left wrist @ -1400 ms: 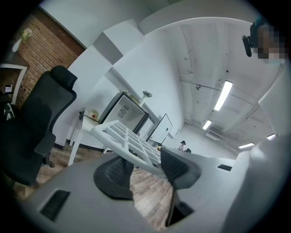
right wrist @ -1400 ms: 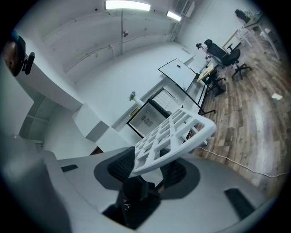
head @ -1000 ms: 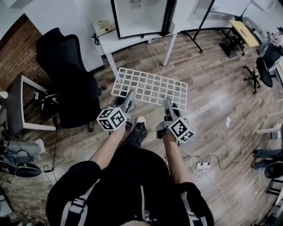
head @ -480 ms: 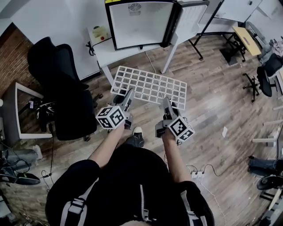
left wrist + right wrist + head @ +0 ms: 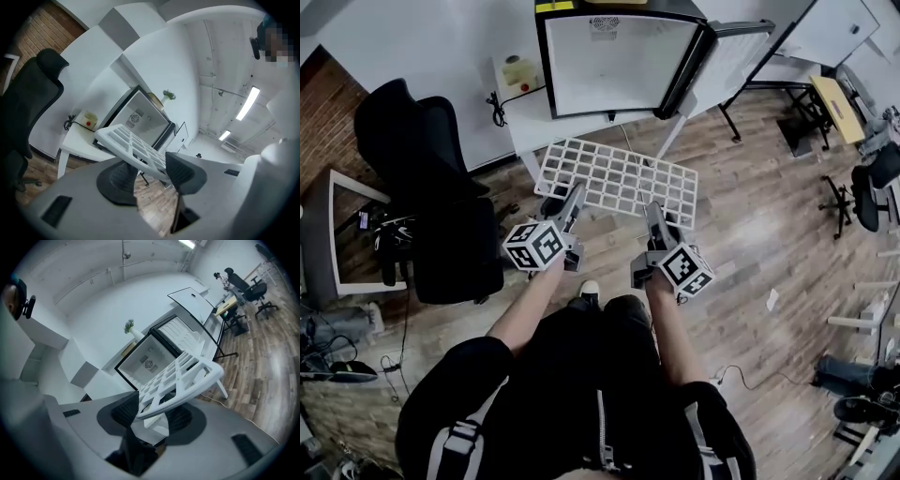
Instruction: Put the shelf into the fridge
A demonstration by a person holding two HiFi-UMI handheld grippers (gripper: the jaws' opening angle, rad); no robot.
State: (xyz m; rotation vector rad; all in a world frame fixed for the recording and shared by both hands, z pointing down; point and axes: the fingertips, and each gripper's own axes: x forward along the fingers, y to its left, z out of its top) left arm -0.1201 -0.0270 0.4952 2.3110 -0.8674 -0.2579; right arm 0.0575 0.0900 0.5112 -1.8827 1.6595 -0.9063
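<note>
Nearest to me, the person's forearms reach forward, a gripper in each hand. The left gripper (image 5: 574, 200) has its jaws closed on the near edge of the white grid shelf (image 5: 619, 176), toward the left corner. The right gripper (image 5: 654, 214) is clamped on the same edge, toward the right corner. In both gripper views the shelf's rim sits pinched between the dark ribbed pads (image 5: 119, 176).

The shelf hangs in the air above the wooden floor (image 5: 750, 234), carried flat between the two grippers. Its far edge points at the fridge (image 5: 619, 61), and all of it is outside the fridge.

Beyond the shelf stands a white table (image 5: 530, 117), and the small fridge sits on it with its white inside showing. The fridge door (image 5: 727, 56) is swung open to the right. A small box with a red button (image 5: 514, 70) rests on the table left of the fridge. A black office chair (image 5: 431, 178) stands off to the left.
</note>
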